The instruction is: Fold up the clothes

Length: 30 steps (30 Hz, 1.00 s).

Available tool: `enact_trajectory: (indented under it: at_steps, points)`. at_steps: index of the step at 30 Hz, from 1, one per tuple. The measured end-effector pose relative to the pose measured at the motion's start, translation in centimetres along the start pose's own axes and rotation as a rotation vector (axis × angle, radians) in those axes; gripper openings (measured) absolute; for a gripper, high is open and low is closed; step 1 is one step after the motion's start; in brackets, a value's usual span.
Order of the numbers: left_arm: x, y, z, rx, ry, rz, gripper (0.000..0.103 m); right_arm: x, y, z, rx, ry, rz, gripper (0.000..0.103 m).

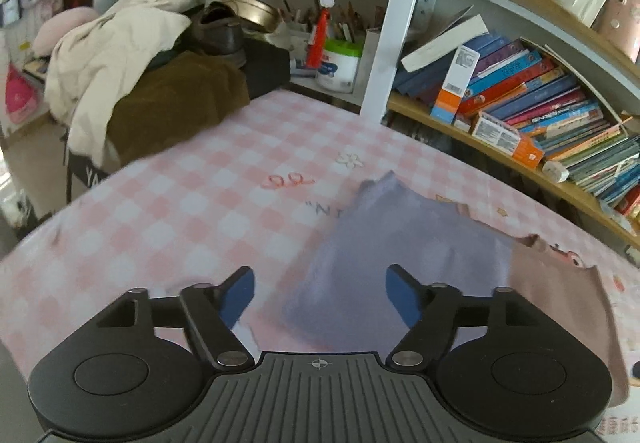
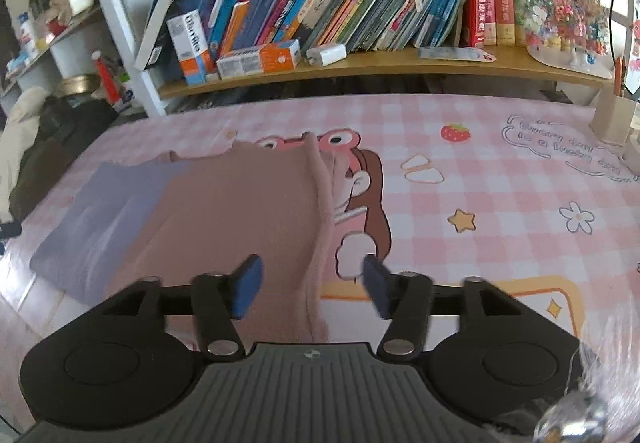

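Note:
A garment lies flat on the pink checked table cover (image 1: 192, 199) (image 2: 500, 203). Its lilac part (image 1: 400, 243) (image 2: 100, 215) sits to the left and its dusty-pink part (image 1: 560, 303) (image 2: 240, 211) to the right, with a folded edge (image 2: 324, 203) running down the right side. My left gripper (image 1: 320, 297) hovers open over the lilac part's near left edge, with nothing between its fingers. My right gripper (image 2: 312, 291) is open above the pink part's folded right edge, its blue pads (image 2: 248, 291) on either side of that edge and apart from it.
A heap of cream and brown clothes (image 1: 132, 83) with a dark shoe (image 1: 218, 31) stands at the far left of the table. Bookshelves (image 2: 320, 19) run along the back. A beige holder (image 2: 612, 119) stands at the table's right edge. A white tub (image 1: 340, 63) sits behind the table.

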State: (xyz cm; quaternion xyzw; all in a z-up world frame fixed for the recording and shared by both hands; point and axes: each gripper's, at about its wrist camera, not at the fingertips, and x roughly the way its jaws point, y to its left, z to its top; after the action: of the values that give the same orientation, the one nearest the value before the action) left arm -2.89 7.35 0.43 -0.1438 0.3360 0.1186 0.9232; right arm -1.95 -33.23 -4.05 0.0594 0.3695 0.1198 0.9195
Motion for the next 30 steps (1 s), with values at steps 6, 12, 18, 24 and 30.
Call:
enact_trajectory:
  at_steps: [6, 12, 18, 24, 30]
  points:
    - [-1.5, -2.1, -3.3, -0.012, 0.054, -0.009, 0.088, -0.2, 0.7, -1.6, -0.09, 0.053, 0.005, 0.081]
    - [-1.4, -3.1, -5.3, -0.053, 0.124, -0.038, 0.09, -0.7, 2.0, -3.3, -0.158, 0.088, 0.028, 0.091]
    - [-0.3, -3.7, -5.3, -0.052, 0.174, -0.085, 0.091, -1.0, 2.6, -3.7, -0.194, 0.085, 0.015, 0.096]
    - [0.8, -2.7, -4.6, -0.105, 0.199, -0.145, 0.09, -0.9, 2.6, -3.5, -0.148, 0.081, -0.027, 0.096]
    - [1.8, -0.3, -3.5, -0.211, 0.174, -0.161, 0.088, -1.1, 3.4, -2.7, -0.115, 0.035, -0.072, 0.096]
